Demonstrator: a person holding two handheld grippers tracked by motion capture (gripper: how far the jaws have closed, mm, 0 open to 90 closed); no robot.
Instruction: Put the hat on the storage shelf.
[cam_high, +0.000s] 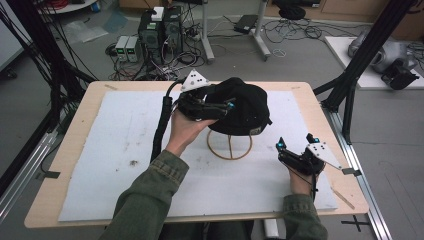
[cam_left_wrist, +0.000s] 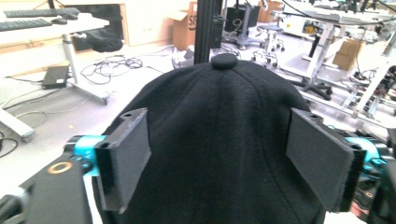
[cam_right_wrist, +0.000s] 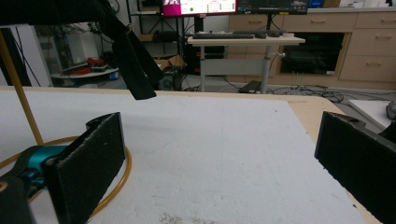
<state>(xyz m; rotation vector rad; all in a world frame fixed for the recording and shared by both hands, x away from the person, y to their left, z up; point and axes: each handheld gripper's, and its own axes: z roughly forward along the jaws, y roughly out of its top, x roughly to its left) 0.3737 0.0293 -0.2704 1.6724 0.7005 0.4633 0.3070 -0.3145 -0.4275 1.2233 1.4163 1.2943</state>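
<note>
A black cap (cam_high: 246, 107) sits on a gold wire stand (cam_high: 230, 148) at the middle of the white mat. My left gripper (cam_high: 224, 107) is at the cap's left side. In the left gripper view its jaws (cam_left_wrist: 224, 158) stand wide on either side of the cap's crown (cam_left_wrist: 219, 112), and the pads do not press into the cloth. My right gripper (cam_high: 295, 142) rests low on the mat to the right of the stand, open with nothing between its jaws (cam_right_wrist: 219, 168). The cap's strap (cam_right_wrist: 135, 70) hangs above the stand's ring (cam_right_wrist: 122, 175).
The white mat (cam_high: 125, 150) covers most of the wooden table (cam_high: 75, 125). Black frame posts (cam_high: 350, 85) stand at the table's right side, and computers and cables (cam_high: 160, 35) lie on the floor beyond the far edge.
</note>
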